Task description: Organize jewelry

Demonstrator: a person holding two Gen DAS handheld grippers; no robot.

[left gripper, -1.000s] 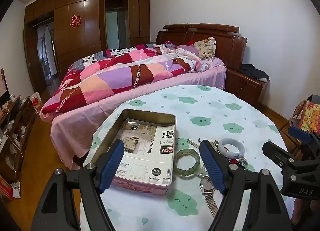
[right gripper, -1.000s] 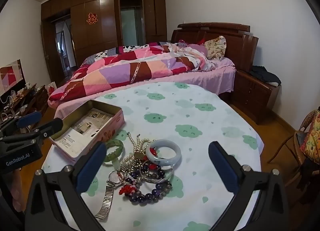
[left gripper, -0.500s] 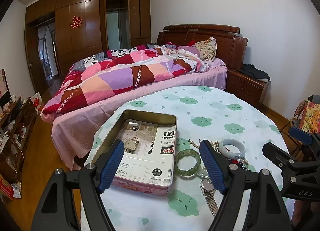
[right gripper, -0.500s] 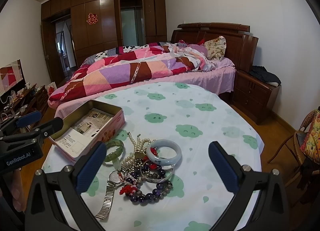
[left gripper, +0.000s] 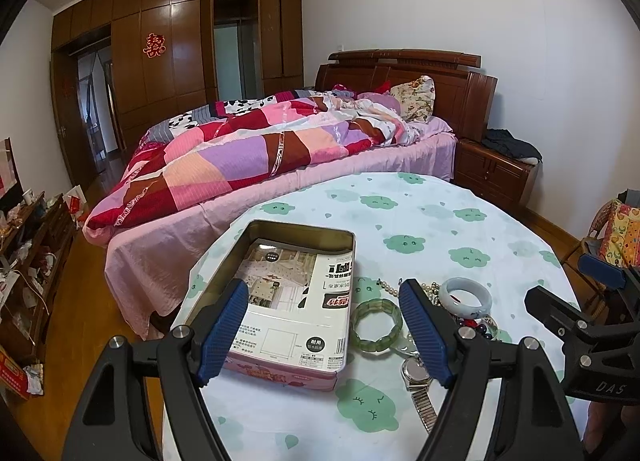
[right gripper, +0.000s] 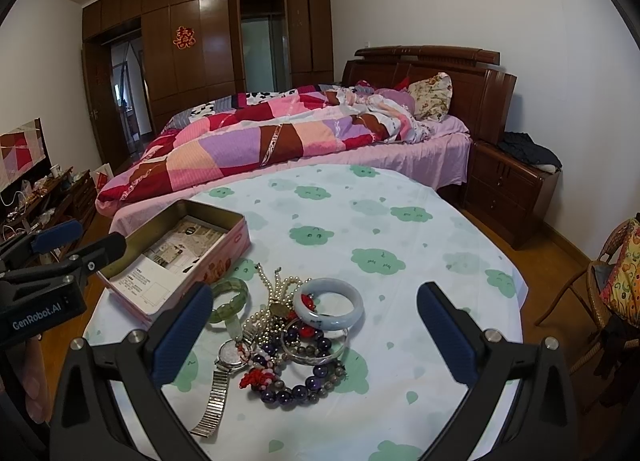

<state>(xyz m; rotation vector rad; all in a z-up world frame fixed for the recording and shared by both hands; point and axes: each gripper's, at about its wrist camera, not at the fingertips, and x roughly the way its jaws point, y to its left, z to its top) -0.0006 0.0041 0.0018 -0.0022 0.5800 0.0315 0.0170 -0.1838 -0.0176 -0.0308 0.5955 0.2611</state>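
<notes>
An open pink tin (left gripper: 288,341) (right gripper: 236,229), lined with a printed sheet, sits at the table's left. Beside it lies a jewelry heap: a green bangle (left gripper: 376,326) (right gripper: 230,299), a pale bluish-white bangle (left gripper: 466,297) (right gripper: 330,303), a pearl strand (right gripper: 276,291), a metal-band watch (right gripper: 226,365) (left gripper: 418,375) and a purple bead bracelet (right gripper: 300,385). My left gripper (left gripper: 324,335) hovers open over the tin's near end. My right gripper (right gripper: 314,335) hangs open above the heap with nothing between its fingers.
The round table (right gripper: 360,221) wears a white cloth with green clouds. Behind it stands a bed (right gripper: 280,141) with a patchwork quilt, a wooden nightstand (right gripper: 512,189) to its right, and a wicker chair (right gripper: 616,281) at far right. Cluttered low shelves (left gripper: 24,261) line the left wall.
Almost nothing differs; both views shift only slightly and the jewelry and tin lie where they were.
</notes>
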